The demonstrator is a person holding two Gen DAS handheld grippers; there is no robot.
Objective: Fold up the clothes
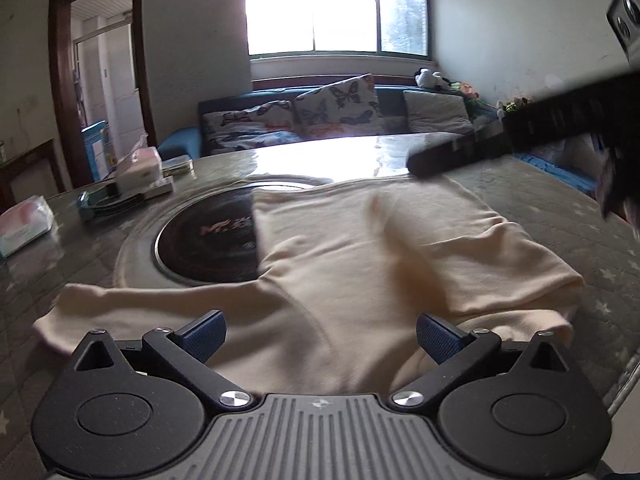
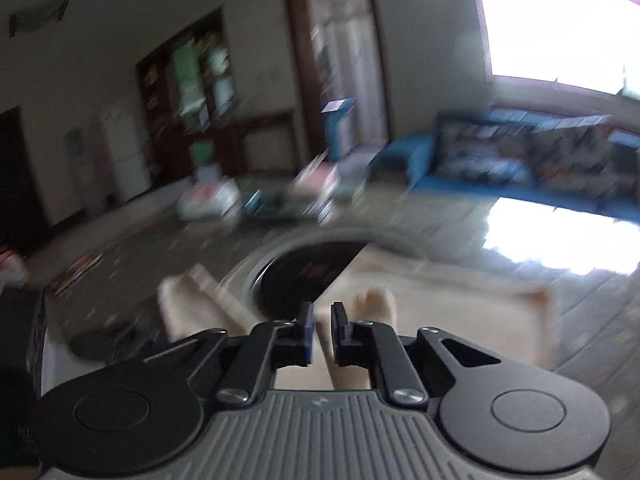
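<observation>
On the table [image 1: 560,216], in the left wrist view, a cream garment [image 1: 360,248] lies spread across the middle, its right side folded over onto itself and one sleeve stretched out toward the near left corner. Its left edge covers part of a round black cooktop [image 1: 204,240] set into the tabletop. The left gripper [image 1: 320,334] hovers over the garment's near edge with its jaws spread wide and nothing between them. The right gripper [image 1: 460,158] reaches in from the right above the garment's far right corner. Tissue packs [image 1: 24,220] and a stack of boxes [image 1: 140,172] sit by the table's left edge, and a blue sofa [image 1: 320,120] with butterfly cushions stands beyond the far edge under a window [image 1: 336,8]. In the right wrist view, heavily blurred, the right gripper [image 2: 322,334] has its blue-padded jaws almost together, a narrow gap showing, with no cloth pinched between them. Below it lie the cream garment [image 2: 440,312] and the cooktop [image 2: 312,276].
</observation>
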